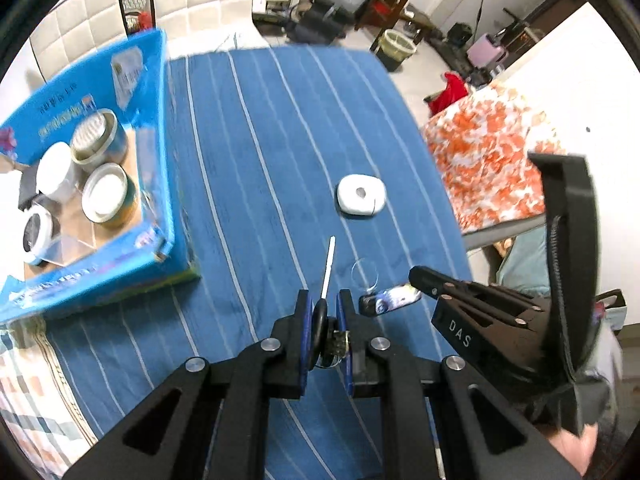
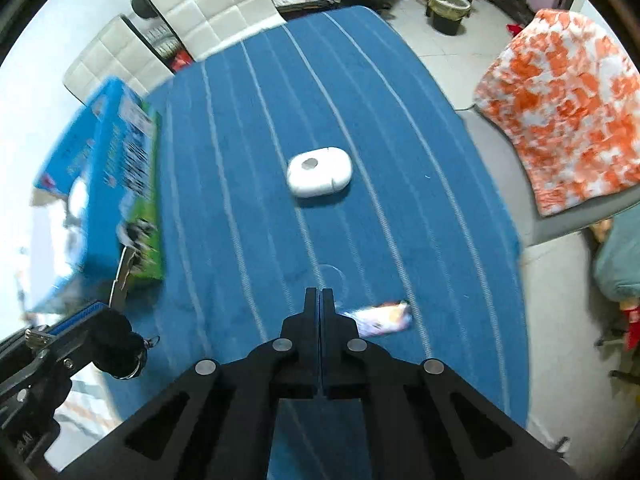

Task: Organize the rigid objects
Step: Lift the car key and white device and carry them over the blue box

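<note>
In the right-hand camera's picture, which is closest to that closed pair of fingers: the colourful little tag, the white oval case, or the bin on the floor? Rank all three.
From the right gripper:
1. Colourful tag, just to the right of the fingertips, over the blue cloth.
2. White oval case, mid-table, straight ahead.
3. Bin, on the floor beyond the table's far end.

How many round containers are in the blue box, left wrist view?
4, clustered at the box's left end: ribbed-lid tin at the back, white jar beside it, white-lid tin in front, dark-topped jar nearest. More may be hidden.
</note>
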{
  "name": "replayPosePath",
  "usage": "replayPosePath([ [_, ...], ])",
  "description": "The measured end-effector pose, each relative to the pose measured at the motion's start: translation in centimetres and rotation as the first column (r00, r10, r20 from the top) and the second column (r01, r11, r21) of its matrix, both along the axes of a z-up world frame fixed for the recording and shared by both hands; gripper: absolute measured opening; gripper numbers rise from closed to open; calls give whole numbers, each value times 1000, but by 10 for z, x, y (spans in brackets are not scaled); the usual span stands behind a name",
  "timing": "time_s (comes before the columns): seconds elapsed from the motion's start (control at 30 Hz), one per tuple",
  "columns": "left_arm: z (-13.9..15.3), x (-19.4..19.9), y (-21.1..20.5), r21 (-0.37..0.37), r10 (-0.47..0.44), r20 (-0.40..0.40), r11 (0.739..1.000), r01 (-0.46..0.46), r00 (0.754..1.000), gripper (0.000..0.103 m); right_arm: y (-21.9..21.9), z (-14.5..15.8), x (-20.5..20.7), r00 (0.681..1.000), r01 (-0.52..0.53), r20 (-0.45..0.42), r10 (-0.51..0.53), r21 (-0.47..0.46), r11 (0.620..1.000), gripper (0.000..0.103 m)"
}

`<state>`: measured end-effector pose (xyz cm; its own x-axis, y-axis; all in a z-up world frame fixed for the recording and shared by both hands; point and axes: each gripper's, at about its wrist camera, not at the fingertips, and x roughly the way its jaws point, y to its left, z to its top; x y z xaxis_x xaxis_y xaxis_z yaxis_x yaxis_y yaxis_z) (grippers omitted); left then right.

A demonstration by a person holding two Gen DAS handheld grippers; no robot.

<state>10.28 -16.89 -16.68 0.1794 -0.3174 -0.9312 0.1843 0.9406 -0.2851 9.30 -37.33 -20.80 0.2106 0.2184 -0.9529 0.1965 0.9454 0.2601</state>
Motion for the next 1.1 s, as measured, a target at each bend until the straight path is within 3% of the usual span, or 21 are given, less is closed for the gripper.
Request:
replayPosePath([
  [0.03,1,3,1,-4,4,7,1000,-4,1000,10,-6,-1,3,999,37,9,-37,48,998,6],
  [0.07,5,7,4,-8,16,17,1000,-16,1000,10,-13,-4,9,997,73,3,-74,95,993,21],
  [0.1,5,10,5,-10,25,23,1000,-25,999,10,-18,-9,16,995,101,-9,-101,120,988,46],
  [0.17,6,22,8,-15,54,40,998,-53,998,10,-23,-19,31,988,154,-18,-153,159,975,67],
  [0.27,9,42,16,-15,91,63,996,-91,994,10,-27,-40,57,981,191,-59,-184,143,971,68],
  [0.33,6,59,17,-17,111,74,994,-110,991,10,-24,-54,80,983,177,-70,-171,85,981,68],
  [0.5,-3,93,16,-1,127,83,992,-128,988,10,-5,-93,113,987,53,-148,-60,-49,997,66],
  [0.53,-3,95,16,2,126,82,992,-127,989,10,1,-90,114,993,22,-111,-33,-100,995,60],
  [0.6,-6,99,16,8,124,78,992,-125,989,10,14,-96,116,993,-38,-118,18,-174,984,60],
  [0.73,-7,98,19,10,120,69,993,-121,990,10,19,-98,111,993,-51,-115,28,-202,978,60],
  [0.9,6,90,27,-3,122,77,992,-122,990,10,19,-51,90,999,-36,-40,31,-136,990,60],
  [1.1,53,75,62,-44,159,141,987,-154,977,10,35,62,71,990,-58,129,60,-20,998,60],
])
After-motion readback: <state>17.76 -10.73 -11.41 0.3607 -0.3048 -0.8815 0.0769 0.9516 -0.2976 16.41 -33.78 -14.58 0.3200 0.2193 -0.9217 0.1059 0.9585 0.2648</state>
